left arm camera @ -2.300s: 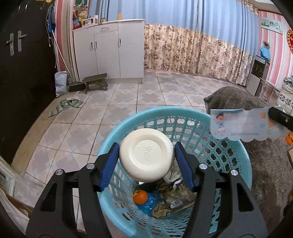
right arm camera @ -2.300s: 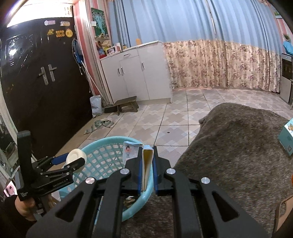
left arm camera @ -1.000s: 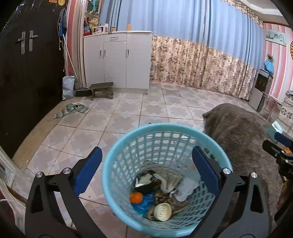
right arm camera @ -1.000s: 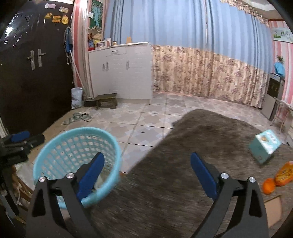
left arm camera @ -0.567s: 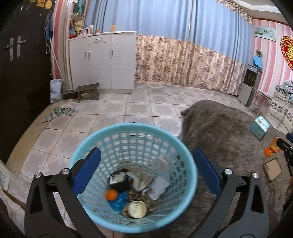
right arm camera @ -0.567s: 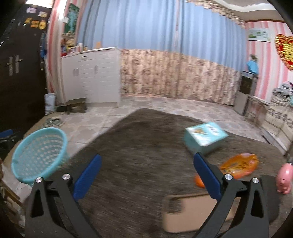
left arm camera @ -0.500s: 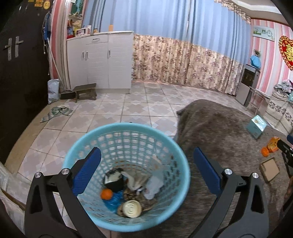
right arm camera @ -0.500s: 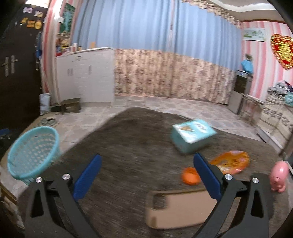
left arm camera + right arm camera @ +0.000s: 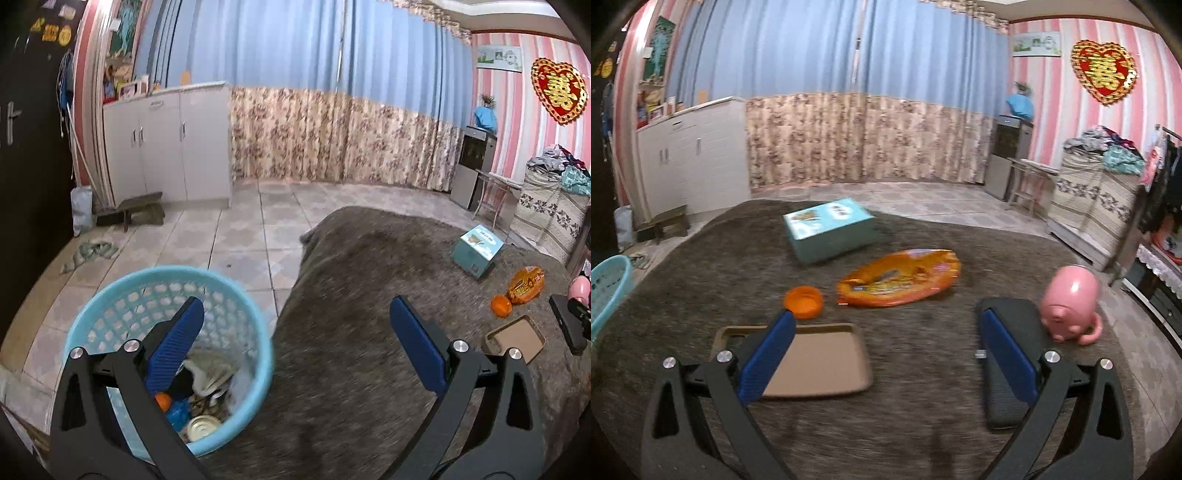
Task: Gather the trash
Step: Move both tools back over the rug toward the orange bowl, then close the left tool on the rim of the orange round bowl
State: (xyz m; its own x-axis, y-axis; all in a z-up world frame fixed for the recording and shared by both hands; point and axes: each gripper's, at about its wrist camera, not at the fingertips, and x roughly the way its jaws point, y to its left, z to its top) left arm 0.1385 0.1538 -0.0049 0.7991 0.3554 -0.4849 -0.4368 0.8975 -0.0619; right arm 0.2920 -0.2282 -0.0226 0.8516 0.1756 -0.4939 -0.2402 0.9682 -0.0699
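A light blue mesh basket (image 9: 110, 291) stands on the tiled floor at the rug's left edge, holding several pieces of trash, among them a tin lid (image 9: 201, 432) and an orange (image 9: 162, 400). My left gripper (image 9: 295, 350) is open and empty, above the basket's right rim and the rug. My right gripper (image 9: 886, 347) is open and empty over the rug, facing an orange snack bag (image 9: 901, 277), a small orange fruit (image 9: 803, 297), a teal box (image 9: 829, 229) and a flat brown cardboard piece (image 9: 820, 358). The basket's edge shows at far left (image 9: 605, 291).
A pink pig figure (image 9: 1071, 302) and a dark flat pad (image 9: 1008, 369) lie at the right on the grey-brown rug (image 9: 923, 424). White cabinets (image 9: 166, 140), a small stool (image 9: 140, 210) and curtains line the far wall. A dark door is at far left.
Both grippers opened and dropped the white lid and the booklet into the basket. The right gripper swung right toward the trash on the rug; the left view shifted right off the basket.
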